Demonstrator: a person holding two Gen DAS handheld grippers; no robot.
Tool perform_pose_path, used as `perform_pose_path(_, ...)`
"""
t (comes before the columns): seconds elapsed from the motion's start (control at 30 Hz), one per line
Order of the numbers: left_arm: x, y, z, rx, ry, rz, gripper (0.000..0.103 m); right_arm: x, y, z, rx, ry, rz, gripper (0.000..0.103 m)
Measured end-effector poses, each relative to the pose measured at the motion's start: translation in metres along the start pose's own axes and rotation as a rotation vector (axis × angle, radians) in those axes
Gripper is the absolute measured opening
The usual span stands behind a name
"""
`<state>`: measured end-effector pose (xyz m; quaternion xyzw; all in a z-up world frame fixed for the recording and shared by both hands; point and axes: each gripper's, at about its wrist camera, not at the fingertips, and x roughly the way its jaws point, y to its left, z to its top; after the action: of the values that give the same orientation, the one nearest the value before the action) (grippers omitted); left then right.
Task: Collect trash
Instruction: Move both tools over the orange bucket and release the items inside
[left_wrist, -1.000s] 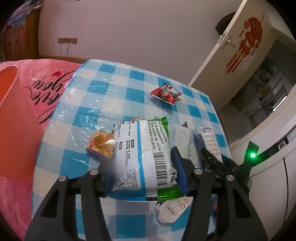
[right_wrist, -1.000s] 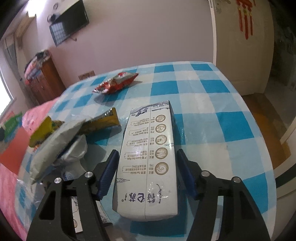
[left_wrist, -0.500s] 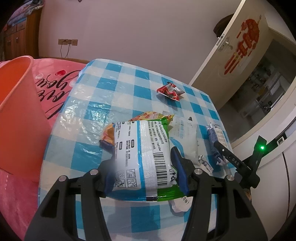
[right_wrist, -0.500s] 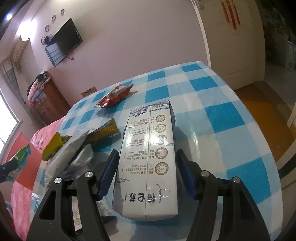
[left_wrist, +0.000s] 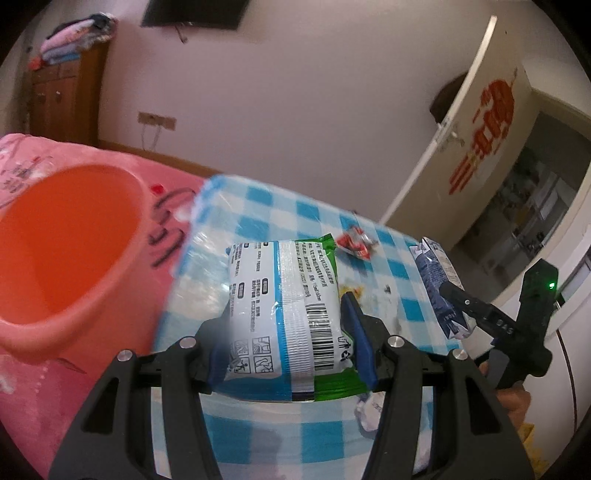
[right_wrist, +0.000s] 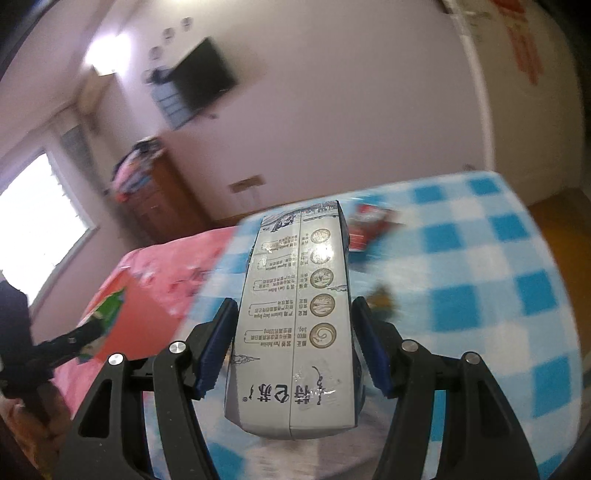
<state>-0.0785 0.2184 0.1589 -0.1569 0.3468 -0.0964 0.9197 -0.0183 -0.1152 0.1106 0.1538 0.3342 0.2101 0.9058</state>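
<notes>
Surface: blue-checked tablecloth (left_wrist: 255, 435), pink bedding beside it
Left gripper (left_wrist: 288, 341): clamped tight on white-green snack bag (left_wrist: 284, 306), held above table
Right gripper (right_wrist: 291, 343): squeezing grey milk carton (right_wrist: 299, 321), lifted
Bucket (left_wrist: 62, 251): orange, left of table
Red wrapper (left_wrist: 354, 242): lying farther back

I see a white, blue and green snack packet (left_wrist: 284, 306), barcode side up, lifted above the checked table's near edge, a grey milk carton (right_wrist: 299, 314) lying lengthwise, raised too, a red wrapper (left_wrist: 355, 243) flat on the table's far side.
</notes>
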Motion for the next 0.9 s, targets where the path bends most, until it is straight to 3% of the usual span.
perform_pose_path(0.27,-0.056,0.061,0.019,-0.073,-0.126,0.158,0.056,0.04,0.123,0.024,-0.166,0.098,0.227,0.064)
perform_pose_path(0.43,-0.073,0.098,0.023,-0.125,-0.155,0.247,0.056,0.067,0.183,0.03,-0.231,0.147,0.319,0.064)
perform_pose_path(0.63,-0.067,0.131,0.027,-0.168,-0.135,0.313,0.056,0.101,0.241,0.031,-0.307,0.192,0.37,0.064)
perform_pose_path(0.9,-0.054,0.149,0.029,-0.154,-0.103,0.374,0.056,0.137,0.282,0.03,-0.331,0.248,0.405,0.065)
